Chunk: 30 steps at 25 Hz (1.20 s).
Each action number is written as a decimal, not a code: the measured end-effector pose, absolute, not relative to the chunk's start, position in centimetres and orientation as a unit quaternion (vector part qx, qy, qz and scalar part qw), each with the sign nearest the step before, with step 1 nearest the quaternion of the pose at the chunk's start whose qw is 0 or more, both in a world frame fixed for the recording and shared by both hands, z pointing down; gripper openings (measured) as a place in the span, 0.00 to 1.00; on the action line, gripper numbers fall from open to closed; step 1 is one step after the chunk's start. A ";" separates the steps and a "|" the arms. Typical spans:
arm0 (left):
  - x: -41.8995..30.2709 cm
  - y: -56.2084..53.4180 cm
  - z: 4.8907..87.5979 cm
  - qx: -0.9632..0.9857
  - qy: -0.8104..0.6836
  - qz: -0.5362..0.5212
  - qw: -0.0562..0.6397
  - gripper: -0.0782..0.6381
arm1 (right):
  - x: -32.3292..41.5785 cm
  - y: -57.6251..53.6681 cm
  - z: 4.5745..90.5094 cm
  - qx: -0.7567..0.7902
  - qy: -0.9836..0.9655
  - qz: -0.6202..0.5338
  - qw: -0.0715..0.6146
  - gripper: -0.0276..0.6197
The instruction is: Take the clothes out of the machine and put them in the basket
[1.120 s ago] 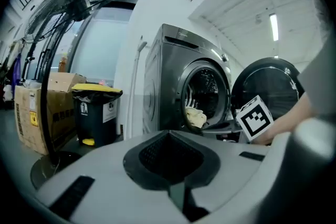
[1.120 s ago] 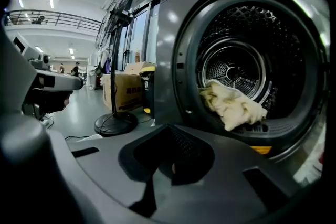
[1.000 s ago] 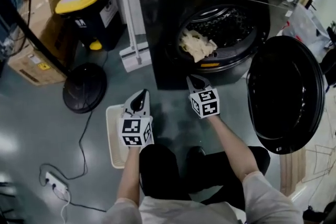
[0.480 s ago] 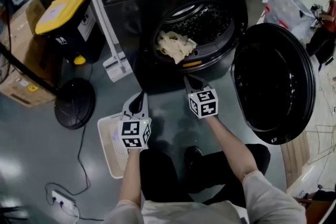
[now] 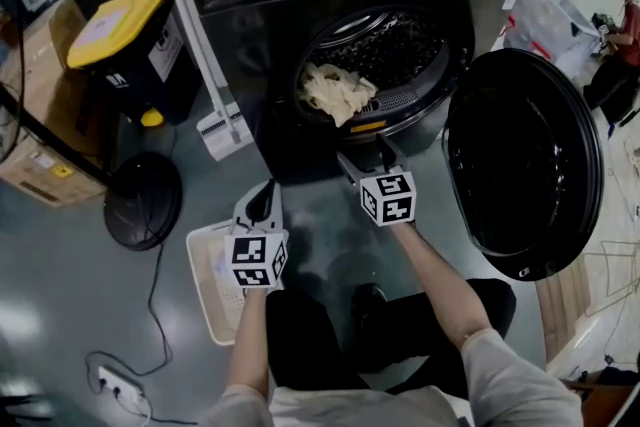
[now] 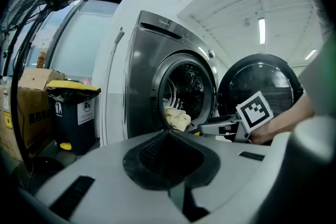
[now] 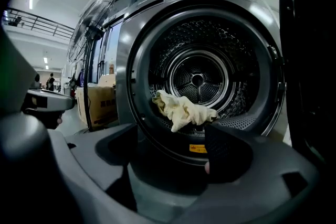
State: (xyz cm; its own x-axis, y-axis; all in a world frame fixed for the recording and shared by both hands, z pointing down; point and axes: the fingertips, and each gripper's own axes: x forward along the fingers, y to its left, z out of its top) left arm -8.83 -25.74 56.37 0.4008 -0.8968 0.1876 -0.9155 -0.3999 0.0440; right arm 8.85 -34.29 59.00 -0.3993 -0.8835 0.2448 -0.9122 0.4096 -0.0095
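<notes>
A pale yellow cloth [image 5: 338,93] hangs over the lip of the dark washing machine's open drum [image 5: 395,50]; it also shows as the cloth [image 7: 184,109] and the cloth [image 6: 176,119]. My right gripper [image 5: 365,158] is held just in front of the drum, below the cloth, not touching it. Its jaws are opening, wide apart, with nothing between them [image 7: 168,149]. My left gripper [image 5: 262,202] is shut and empty, further back over the white basket [image 5: 205,260] on the floor; the left gripper [image 6: 170,157] points at the machine.
The round machine door [image 5: 520,165] stands swung open at the right. A black bin with a yellow lid [image 5: 125,25], cardboard boxes [image 5: 40,165], a fan base [image 5: 143,198] and a cable [image 5: 150,315] are at the left. A person [image 5: 620,10] stands at far right.
The right gripper's jaws have gone from shut to wide open. Both grippers have moved a little nearer the machine.
</notes>
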 end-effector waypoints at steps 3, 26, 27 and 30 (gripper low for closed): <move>-9.1 -25.7 56.5 0.832 -0.546 0.068 0.070 0.13 | 9.0 -35.7 58.6 0.546 -0.830 0.069 0.095 0.66; -13.8 -23.9 58.0 0.794 -0.597 0.088 0.080 0.13 | 7.6 -49.3 59.3 0.533 -0.824 0.081 0.173 0.68; -14.0 -23.9 58.0 0.792 -0.598 0.089 0.080 0.13 | 7.4 -49.6 59.6 0.530 -0.825 0.082 0.181 0.68; -14.9 -23.8 58.3 0.786 -0.605 0.095 0.081 0.13 | 6.9 -50.0 60.5 0.524 -0.823 0.091 0.200 0.68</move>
State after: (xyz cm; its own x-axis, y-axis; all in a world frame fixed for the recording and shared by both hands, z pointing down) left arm -14.92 -23.77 58.33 0.2491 -0.9360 0.2486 -0.9671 -0.2541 0.0124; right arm 6.91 -50.04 60.53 -0.3714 -0.8253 0.4253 -0.8985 0.4349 0.0593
